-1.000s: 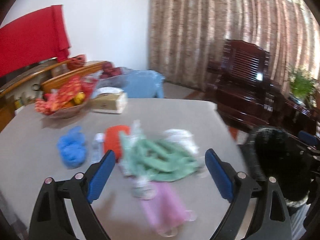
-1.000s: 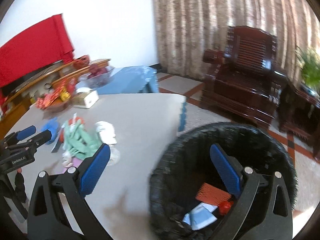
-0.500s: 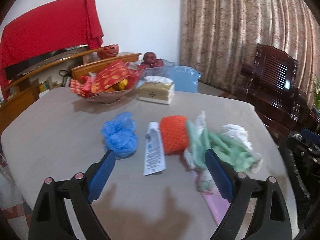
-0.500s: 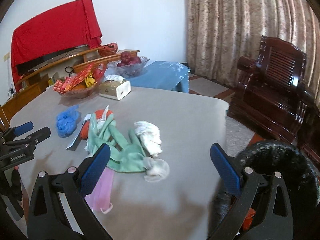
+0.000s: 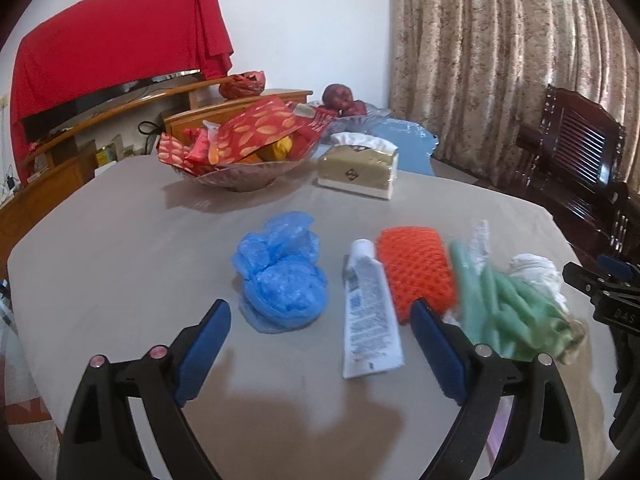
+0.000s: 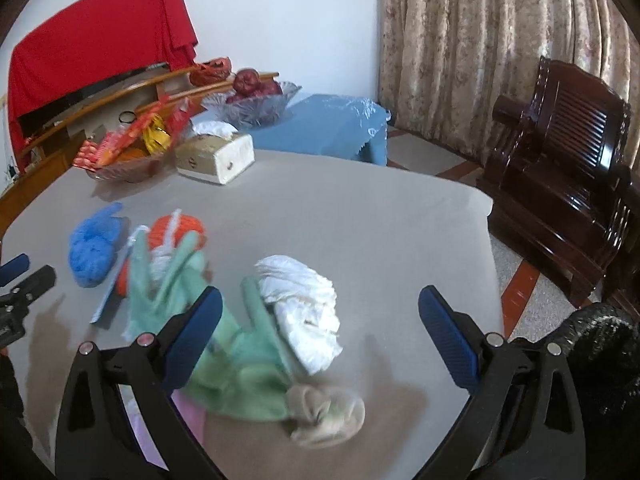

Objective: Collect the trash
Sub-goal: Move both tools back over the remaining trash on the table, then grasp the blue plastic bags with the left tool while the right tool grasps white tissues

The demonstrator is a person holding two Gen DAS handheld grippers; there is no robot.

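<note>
**Both grippers poised over the litter, nothing yet picked up**

The step in hand looks like the choice of the next piece to grab. The left gripper (image 5: 320, 348) hovers low over the table (image 5: 120, 248) with its jaws spread wide and empty; between them lie the crumpled blue plastic (image 5: 282, 276) and the white tube (image 5: 370, 316), whose flat end points towards the camera. The right gripper (image 6: 320, 332) is likewise wide apart and holds nothing, and it frames the white crumpled paper (image 6: 304, 304), which rests partly on the green rubber glove (image 6: 224, 320).

The rest of the trash sits close by: an orange mesh piece (image 5: 416, 268) touches the tube's right side, a beige wad (image 6: 328, 412) lies at the glove's cuff, and a pink item (image 6: 188, 416) peeks from under the glove. The black bin (image 6: 600, 344) stands off the table's right edge, near the right gripper.

The next move probably calls for lowering one gripper until its pads straddle a single piece, then closing. The flat tube may need a grip across its width; the soft paper should crush easily.

The table is covered in a plain grey-beige cloth. At its far side stand a glass dish of red packets (image 5: 244, 140) and a tissue box (image 5: 358, 168). Beyond are a red cloth (image 5: 116, 48) over a screen, patterned curtains (image 5: 500, 60) and a dark wooden armchair (image 6: 560, 168).
</note>
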